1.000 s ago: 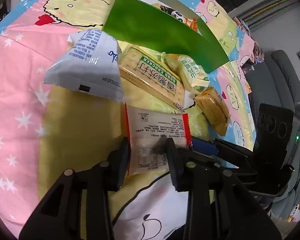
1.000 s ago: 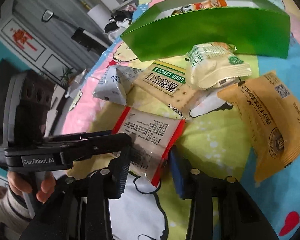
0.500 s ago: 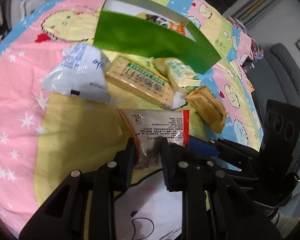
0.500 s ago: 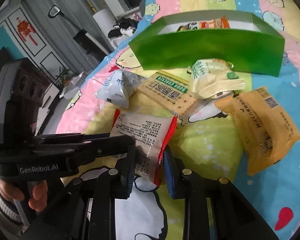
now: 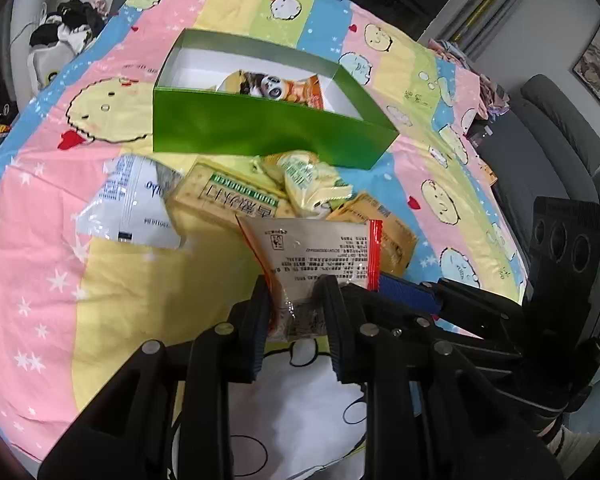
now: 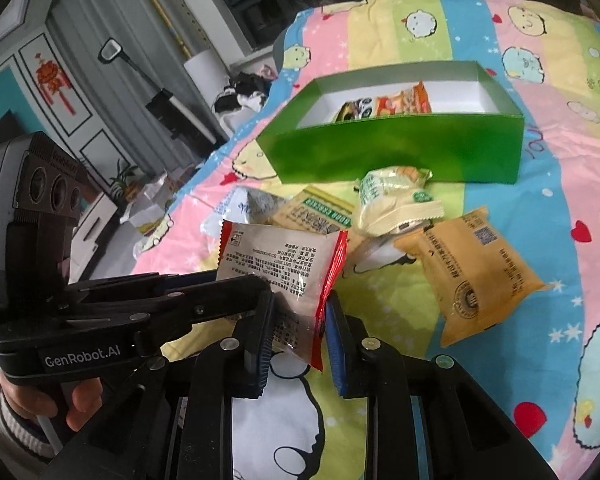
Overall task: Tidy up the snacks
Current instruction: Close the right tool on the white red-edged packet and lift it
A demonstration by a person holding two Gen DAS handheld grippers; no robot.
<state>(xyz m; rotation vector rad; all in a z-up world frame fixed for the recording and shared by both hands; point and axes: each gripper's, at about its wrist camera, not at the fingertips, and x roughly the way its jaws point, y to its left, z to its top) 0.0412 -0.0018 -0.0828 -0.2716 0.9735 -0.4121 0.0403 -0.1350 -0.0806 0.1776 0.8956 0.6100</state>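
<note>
A bedspread (image 5: 52,240) carries everything. An open box (image 5: 260,136) sits toward its far edge, with one snack packet (image 5: 276,86) lying inside. Just before the box's near wall lies a cluster of packets: a pouch (image 5: 128,204) at the left, a cracker pack (image 5: 228,200) beside it, a small puffy packet (image 5: 312,180) resting partly on the cracker pack, and a flat biscuit packet (image 6: 476,276) at the right. Nearest the bedspread's front edge, a wrapper (image 5: 316,256) is raised above the cloth, held at its near end between both grippers, the left gripper (image 5: 296,312) left of the right gripper (image 6: 300,332).
</note>
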